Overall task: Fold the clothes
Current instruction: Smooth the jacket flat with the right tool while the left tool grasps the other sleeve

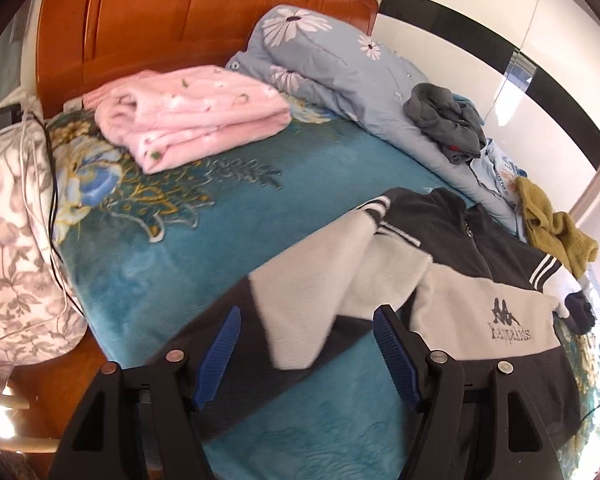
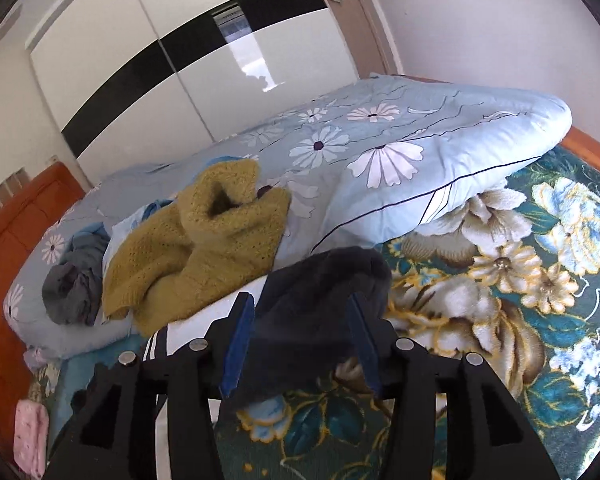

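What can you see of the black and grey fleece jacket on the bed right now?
The fleece jacket lies front up on the teal floral blanket: dark top, pale grey chest band with a dark logo, zip collar, white-striped trim. One sleeve is folded across the body and lies between the open left gripper pads, unpressed. Its dark far end sits between the right gripper pads. The mustard knit lies beside its shoulder.

Bare teal blanket (image 1: 172, 264) lies open toward ten o'clock of the jacket (image 1: 452, 288); the folded pink blanket (image 1: 188, 116) blocks eleven, the mustard sweater (image 1: 556, 228) two.
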The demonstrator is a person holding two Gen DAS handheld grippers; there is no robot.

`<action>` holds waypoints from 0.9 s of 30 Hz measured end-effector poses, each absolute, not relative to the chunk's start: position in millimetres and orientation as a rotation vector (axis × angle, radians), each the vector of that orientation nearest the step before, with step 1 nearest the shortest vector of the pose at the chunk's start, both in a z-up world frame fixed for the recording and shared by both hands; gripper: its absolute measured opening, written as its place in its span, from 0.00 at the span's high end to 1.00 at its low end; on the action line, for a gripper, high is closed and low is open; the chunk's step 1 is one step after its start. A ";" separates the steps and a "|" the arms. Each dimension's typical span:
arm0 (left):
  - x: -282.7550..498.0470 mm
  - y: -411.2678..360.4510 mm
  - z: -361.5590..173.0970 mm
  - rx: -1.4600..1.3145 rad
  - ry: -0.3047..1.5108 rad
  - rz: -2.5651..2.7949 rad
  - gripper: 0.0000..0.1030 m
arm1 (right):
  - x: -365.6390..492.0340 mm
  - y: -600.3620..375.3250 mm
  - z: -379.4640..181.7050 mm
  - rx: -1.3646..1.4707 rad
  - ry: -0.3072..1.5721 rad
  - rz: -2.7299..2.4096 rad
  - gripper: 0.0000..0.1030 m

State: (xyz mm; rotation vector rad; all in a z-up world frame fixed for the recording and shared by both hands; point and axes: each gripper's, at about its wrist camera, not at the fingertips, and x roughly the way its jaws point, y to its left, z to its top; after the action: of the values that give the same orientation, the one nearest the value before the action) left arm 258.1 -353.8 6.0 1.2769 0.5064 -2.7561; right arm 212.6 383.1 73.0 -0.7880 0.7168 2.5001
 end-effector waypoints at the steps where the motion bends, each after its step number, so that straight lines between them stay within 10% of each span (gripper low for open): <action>1: 257.8 -357.6 2.0 1.316 0.505 -2.753 0.29 | 218.0 375.3 67.9 -0.819 0.714 2.511 0.51; 15: 246.9 -351.5 -20.3 1.525 0.159 -2.787 0.31 | 227.4 247.1 24.3 -1.165 0.792 2.669 0.51; 20: 236.2 -370.8 -19.3 1.531 0.143 -2.807 0.83 | 210.5 207.7 20.5 -1.258 0.757 2.718 0.51; 27: 214.8 -433.9 -17.3 1.454 0.316 -2.782 0.85 | 189.9 171.3 7.4 -1.347 0.767 2.726 0.51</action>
State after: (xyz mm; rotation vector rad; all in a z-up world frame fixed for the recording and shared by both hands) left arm 214.8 -433.9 -17.3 1.4541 0.3161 -2.7825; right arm 189.9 171.3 7.4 -1.3472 0.7666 2.7258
